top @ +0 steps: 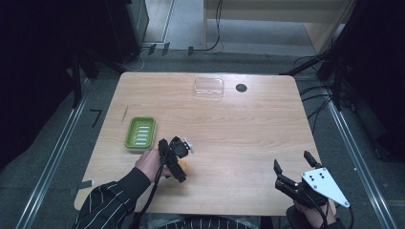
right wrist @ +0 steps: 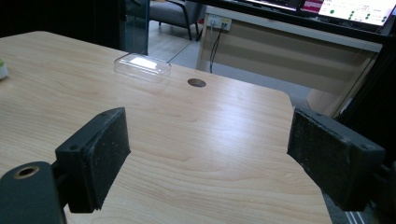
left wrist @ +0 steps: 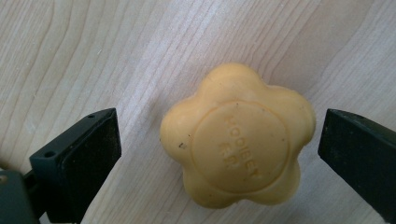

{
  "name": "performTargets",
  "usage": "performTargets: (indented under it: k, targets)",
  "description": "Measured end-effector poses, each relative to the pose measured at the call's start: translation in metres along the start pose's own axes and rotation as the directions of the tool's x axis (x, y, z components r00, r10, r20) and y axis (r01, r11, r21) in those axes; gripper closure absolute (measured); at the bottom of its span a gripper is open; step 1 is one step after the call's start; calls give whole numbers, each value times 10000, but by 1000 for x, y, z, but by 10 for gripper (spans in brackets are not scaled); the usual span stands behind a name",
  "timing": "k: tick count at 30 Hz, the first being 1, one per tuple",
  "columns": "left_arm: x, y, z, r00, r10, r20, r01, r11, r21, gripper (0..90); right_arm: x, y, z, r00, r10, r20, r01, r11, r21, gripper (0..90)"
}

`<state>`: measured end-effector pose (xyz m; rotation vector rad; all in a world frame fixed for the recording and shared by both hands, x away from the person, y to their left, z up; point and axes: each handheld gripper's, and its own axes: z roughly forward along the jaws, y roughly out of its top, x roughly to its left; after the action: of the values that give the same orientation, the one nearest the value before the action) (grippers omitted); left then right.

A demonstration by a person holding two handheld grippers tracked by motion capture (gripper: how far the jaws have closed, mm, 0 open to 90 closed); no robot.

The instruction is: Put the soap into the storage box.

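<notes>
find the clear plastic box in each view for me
high view: clear plastic box at the far middle of the table.
right gripper view: the box sits upper left.
left gripper view: aimed down at the yellow soap instead.
shared landmark: the dark round disc just right of the box.

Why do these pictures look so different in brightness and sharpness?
High view: the table is lit but its surroundings are dark, and the picture is soft. Left gripper view: bright, even light; the yellow soap is sharp, its embossed letters visible, the left tongs at its sides. Right gripper view: glare on the clear lid.
</notes>
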<state>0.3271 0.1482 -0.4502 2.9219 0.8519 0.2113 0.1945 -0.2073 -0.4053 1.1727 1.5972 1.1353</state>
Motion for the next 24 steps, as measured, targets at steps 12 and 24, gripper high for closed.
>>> performTargets:
  k: [12, 24]
  targets:
    - [1, -1, 4, 10000, 50, 81, -51, 10000, 65, 93, 0, 0, 0, 10000, -15, -26, 15, 10000, 31, 133]
    - [0, 0, 9, 9998, 21, 212, -24, 9999, 159, 158, 0, 0, 0, 10000, -15, -28, 15, 10000, 40, 133]
